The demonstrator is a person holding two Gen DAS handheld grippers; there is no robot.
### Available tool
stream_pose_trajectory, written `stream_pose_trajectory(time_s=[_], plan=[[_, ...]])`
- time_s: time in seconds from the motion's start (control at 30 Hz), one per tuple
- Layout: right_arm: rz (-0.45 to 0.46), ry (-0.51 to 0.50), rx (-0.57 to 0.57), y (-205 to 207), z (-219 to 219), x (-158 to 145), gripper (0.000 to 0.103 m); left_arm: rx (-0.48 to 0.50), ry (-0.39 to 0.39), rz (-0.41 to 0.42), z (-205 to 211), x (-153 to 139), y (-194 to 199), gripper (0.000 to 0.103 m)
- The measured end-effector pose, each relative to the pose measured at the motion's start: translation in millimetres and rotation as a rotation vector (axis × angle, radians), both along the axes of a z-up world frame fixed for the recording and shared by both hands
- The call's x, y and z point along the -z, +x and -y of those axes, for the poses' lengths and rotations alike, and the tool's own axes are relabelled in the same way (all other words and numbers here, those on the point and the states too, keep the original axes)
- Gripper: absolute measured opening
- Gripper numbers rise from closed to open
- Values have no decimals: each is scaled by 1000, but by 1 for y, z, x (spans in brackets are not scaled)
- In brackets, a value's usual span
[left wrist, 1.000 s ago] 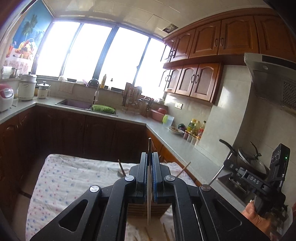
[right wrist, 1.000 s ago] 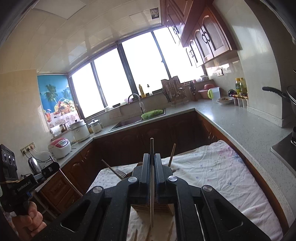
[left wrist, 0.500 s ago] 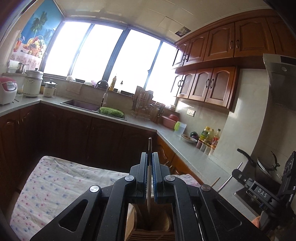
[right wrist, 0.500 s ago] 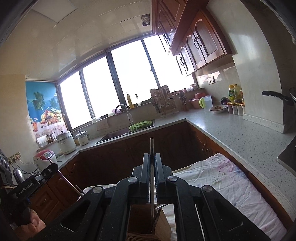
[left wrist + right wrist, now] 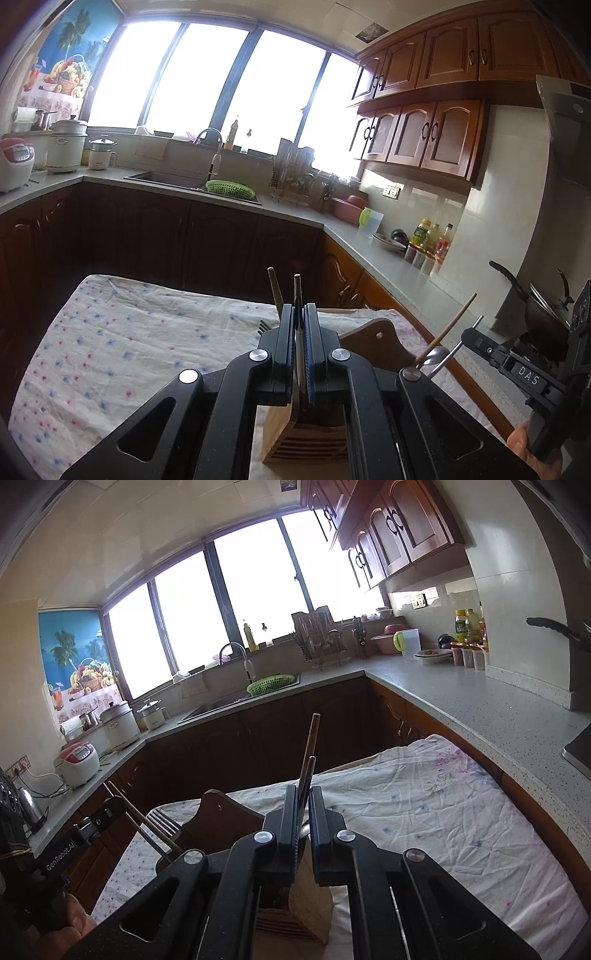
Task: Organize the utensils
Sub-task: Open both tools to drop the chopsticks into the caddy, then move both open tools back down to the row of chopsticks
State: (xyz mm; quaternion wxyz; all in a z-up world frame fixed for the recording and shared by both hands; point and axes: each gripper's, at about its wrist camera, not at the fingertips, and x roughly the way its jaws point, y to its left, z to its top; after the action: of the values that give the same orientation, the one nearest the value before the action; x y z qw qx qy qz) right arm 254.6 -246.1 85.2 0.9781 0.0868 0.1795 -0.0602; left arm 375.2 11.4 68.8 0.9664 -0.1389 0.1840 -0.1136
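Note:
My left gripper (image 5: pixel 299 314) is shut on a thin dark utensil handle (image 5: pixel 297 291) that stands upright over the wooden utensil holder (image 5: pixel 310 435). My right gripper (image 5: pixel 303 794) is shut on a slim dark utensil handle (image 5: pixel 307 775), which leans right over the same wooden holder (image 5: pixel 303 901). A wooden stick (image 5: pixel 275 286) stands just left of the left gripper's fingers. A spoon (image 5: pixel 436 354) and a wooden chopstick (image 5: pixel 450 328) lean out at the holder's right in the left wrist view. A fork (image 5: pixel 162 821) and chopsticks (image 5: pixel 140 823) lean out at its left in the right wrist view.
The holder stands on a table under a floral cloth (image 5: pixel 129 332). Dark wood cabinets and a grey counter (image 5: pixel 480 709) run around it, with a sink (image 5: pixel 173 179), a green basket (image 5: pixel 229 188), rice cookers (image 5: pixel 13 162), bottles (image 5: pixel 428 236) and a pan (image 5: pixel 535 302).
Both grippers have tilted back down over the holder, so the table cloth and leaning utensils show again. The right-hand utensil now leans right in the jaws. Both stay shut.

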Motion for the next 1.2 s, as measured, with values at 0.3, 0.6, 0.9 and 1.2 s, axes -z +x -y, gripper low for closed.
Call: stream_pose_trajectory(time_s=[0.3,0.6,0.9,1.2], plan=[[-18,14,-5,5,2,-2,9,4,-22,-19,-7,0,0,5],[66,62,7,-25,13,-22,78,-73,-73,41,-28,-11,-53,83],[114,72,-25,-82,12,-27,101,-80,-119,29,-41,3,-129,92],[104,62,-12,-143,8,-5,102,-90,-125,-29,-48,20,-193,94]])
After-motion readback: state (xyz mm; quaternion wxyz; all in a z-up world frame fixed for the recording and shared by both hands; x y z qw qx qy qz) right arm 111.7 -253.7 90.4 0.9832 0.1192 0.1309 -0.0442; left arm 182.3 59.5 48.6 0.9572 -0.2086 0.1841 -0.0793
